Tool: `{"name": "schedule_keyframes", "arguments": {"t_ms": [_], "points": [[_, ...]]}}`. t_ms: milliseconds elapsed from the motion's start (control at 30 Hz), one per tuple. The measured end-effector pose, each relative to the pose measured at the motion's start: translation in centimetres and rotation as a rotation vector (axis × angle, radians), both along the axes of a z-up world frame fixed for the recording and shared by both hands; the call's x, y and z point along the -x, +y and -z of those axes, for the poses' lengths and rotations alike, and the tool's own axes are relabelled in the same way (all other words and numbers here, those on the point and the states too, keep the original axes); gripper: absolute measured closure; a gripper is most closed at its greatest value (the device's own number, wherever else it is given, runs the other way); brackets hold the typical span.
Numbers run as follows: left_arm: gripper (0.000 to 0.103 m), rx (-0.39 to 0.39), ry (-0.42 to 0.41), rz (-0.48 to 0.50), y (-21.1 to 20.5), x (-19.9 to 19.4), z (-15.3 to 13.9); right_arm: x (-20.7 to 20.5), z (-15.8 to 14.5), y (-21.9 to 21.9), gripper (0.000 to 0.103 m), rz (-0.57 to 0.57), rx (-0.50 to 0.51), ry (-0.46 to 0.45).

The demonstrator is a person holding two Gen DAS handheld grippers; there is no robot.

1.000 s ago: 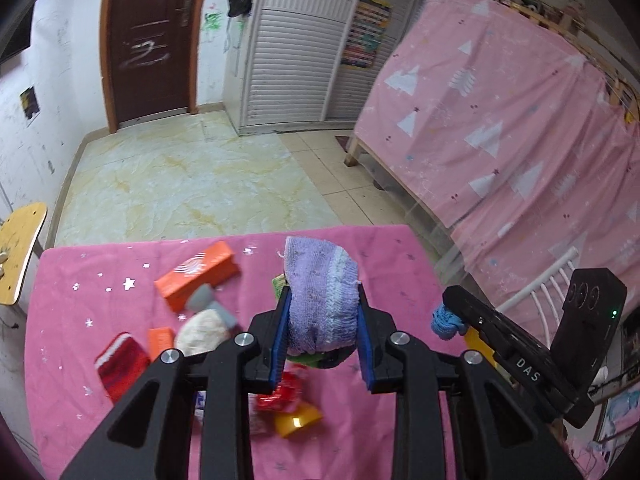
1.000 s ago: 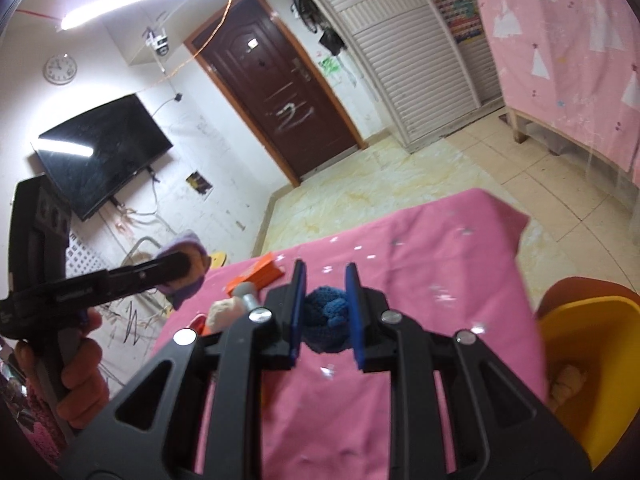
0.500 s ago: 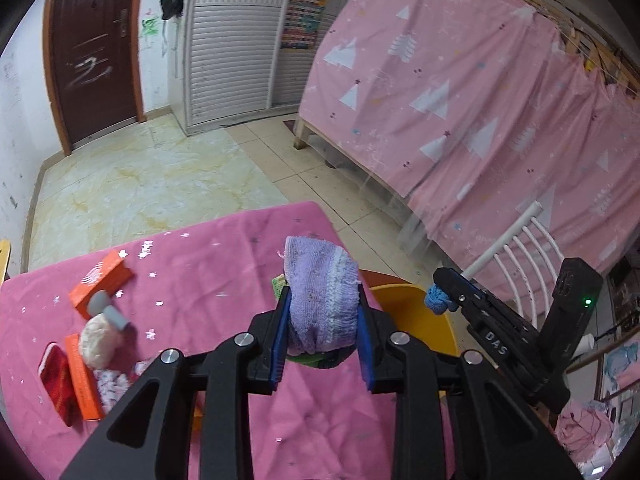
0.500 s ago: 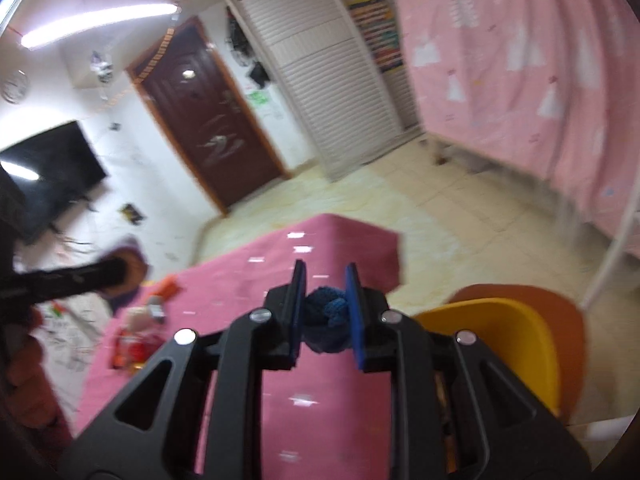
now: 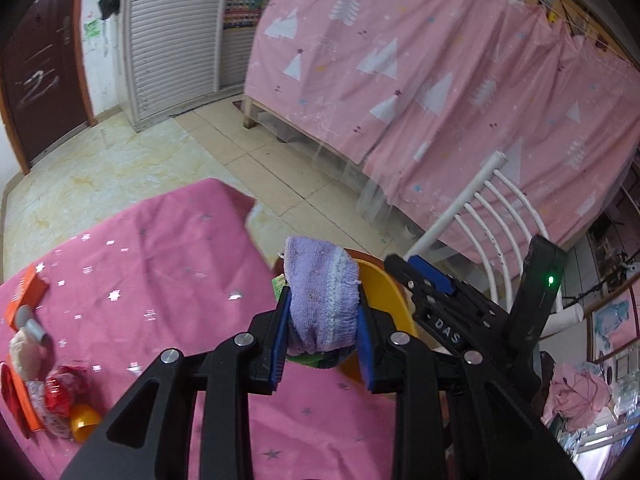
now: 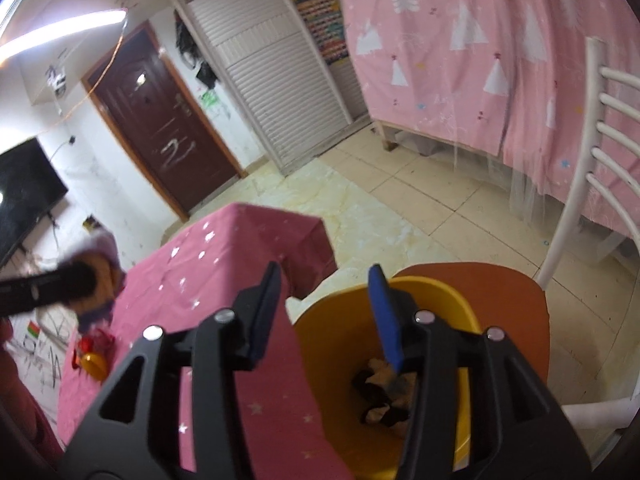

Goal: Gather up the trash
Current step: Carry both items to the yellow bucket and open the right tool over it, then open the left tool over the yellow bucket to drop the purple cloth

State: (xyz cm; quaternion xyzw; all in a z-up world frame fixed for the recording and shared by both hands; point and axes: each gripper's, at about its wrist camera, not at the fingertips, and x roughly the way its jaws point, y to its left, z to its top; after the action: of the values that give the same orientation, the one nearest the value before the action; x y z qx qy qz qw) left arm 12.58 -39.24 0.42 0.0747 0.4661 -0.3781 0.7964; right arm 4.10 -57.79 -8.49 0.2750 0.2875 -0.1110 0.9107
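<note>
My left gripper (image 5: 323,298) is shut on a purple knitted cloth (image 5: 320,304), with a green scrap (image 5: 279,283) peeking out beneath it, above the edge of the pink-covered table (image 5: 160,264). Just beyond it is the yellow bin (image 5: 384,284). My right gripper (image 6: 325,276) hangs over that yellow bin (image 6: 436,292); its jaws are opening and nothing is between them. Dark and pale scraps (image 6: 380,392) lie in the bin's bottom. The right gripper (image 5: 404,268) also shows from the side in the left wrist view. The left gripper (image 6: 76,280) appears blurred at the left of the right wrist view.
The bin stands on an orange chair seat (image 6: 504,284) with a white slatted back (image 6: 592,176). More trash lies at the table's left: an orange box (image 5: 28,292), a red wrapper (image 5: 60,388), a yellow piece (image 5: 84,420). A pink curtain (image 5: 440,72) hangs behind over tiled floor.
Both grippers swung from over the table toward the yellow bin. The right gripper let go of the blue yarn ball and its jaws spread. The left keeps its grip on the purple cloth.
</note>
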Motion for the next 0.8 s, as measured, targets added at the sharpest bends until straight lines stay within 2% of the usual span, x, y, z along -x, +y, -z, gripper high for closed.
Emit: {"name": "schedule_keyframes", "arguments": {"t_ms": [167, 267, 300, 333, 500, 667, 733, 800], "points": [[0.081, 0.019, 0.024, 0.055, -3.0, 1.5, 0.9, 2.5, 0.2, -3.0, 0.059, 0.094, -0.054, -0.039], [0.065, 0.037, 0.063, 0.071, -4.2, 1.9, 1.2, 3.2, -0.1, -3.4, 0.055, 0.108, -0.059, -0.056], [0.052, 0.041, 0.068, 0.068, -4.4, 2.0, 1.3, 3.4, -0.2, -3.5, 0.052, 0.111, -0.06, -0.063], [0.046, 0.044, 0.068, 0.066, -4.5, 2.1, 1.3, 3.6, -0.3, -3.4, 0.05, 0.107, -0.057, -0.066], [0.044, 0.051, 0.075, 0.049, -4.5, 2.4, 1.2, 3.1, -0.7, -2.9, 0.05, 0.088, -0.052, -0.067], [0.044, 0.067, 0.09, 0.012, -2.6, 2.1, 1.0, 2.9, -1.5, -1.7, 0.049, 0.063, -0.035, -0.073], [0.044, 0.077, 0.088, 0.0, -1.5, 1.9, 0.7, 2.8, -1.9, -1.0, 0.038, 0.055, -0.026, -0.083], [0.043, 0.095, 0.09, -0.012, -0.2, 1.6, 0.3, 2.6, -2.3, -0.1, 0.037, 0.04, -0.014, -0.09]]}}
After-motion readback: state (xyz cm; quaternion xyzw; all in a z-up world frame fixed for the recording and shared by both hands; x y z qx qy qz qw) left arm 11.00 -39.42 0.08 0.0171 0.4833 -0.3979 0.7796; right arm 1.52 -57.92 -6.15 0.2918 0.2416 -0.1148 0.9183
